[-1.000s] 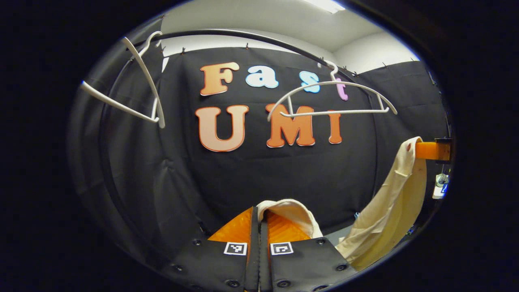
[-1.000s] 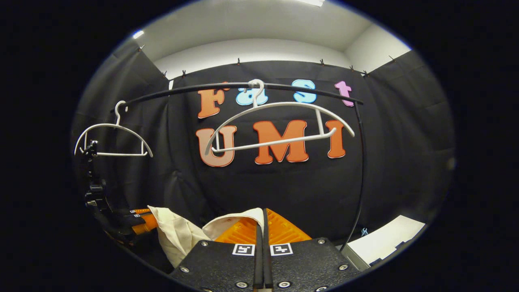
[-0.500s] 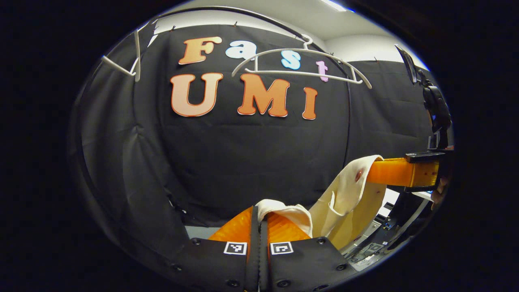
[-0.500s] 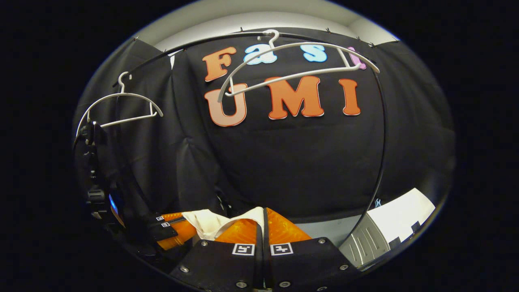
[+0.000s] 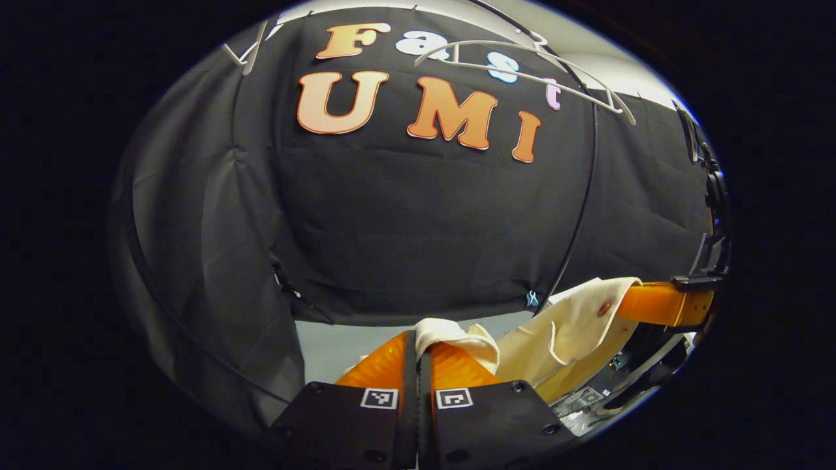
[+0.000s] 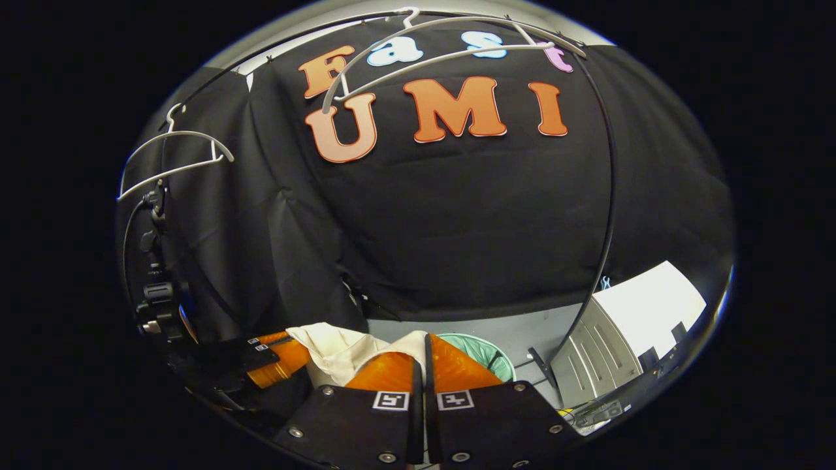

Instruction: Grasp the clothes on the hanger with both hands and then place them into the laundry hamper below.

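While the black rail (image 6: 604,170) arcs from twelve toward four o'clock with two bare white hangers (image 6: 444,49) on it, the cream garment (image 5: 575,326) sags between both claws. At five o'clock sits the green hamper (image 6: 486,352). Left gripper (image 5: 418,339) and right gripper (image 6: 421,343) each pinch the cloth, fingers pressed together.
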Demonstrator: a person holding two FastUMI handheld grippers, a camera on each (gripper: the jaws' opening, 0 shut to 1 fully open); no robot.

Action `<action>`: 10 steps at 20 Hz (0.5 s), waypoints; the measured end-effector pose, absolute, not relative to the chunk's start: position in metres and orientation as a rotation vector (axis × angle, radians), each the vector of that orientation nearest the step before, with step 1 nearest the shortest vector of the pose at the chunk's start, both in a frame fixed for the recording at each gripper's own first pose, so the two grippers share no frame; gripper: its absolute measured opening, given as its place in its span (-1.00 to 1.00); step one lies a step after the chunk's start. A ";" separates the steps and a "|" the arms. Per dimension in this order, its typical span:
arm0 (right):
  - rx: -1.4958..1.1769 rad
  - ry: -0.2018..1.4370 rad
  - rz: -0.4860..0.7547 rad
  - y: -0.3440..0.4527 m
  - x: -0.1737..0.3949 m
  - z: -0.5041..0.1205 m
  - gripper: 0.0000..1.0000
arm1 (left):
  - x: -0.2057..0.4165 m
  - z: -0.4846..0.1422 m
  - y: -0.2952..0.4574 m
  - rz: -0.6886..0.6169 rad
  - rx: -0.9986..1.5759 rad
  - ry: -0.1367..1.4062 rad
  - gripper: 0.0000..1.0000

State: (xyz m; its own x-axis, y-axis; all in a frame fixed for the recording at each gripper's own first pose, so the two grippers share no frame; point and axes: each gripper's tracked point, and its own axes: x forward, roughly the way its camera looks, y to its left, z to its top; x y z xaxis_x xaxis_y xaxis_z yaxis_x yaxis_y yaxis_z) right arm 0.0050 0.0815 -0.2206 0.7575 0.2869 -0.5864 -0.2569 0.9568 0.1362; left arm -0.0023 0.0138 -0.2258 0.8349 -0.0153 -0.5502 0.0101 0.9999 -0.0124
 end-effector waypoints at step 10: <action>0.070 0.753 0.267 0.074 -0.006 -0.254 -0.86 | -0.018 -0.252 0.028 0.051 -0.038 0.685 -0.70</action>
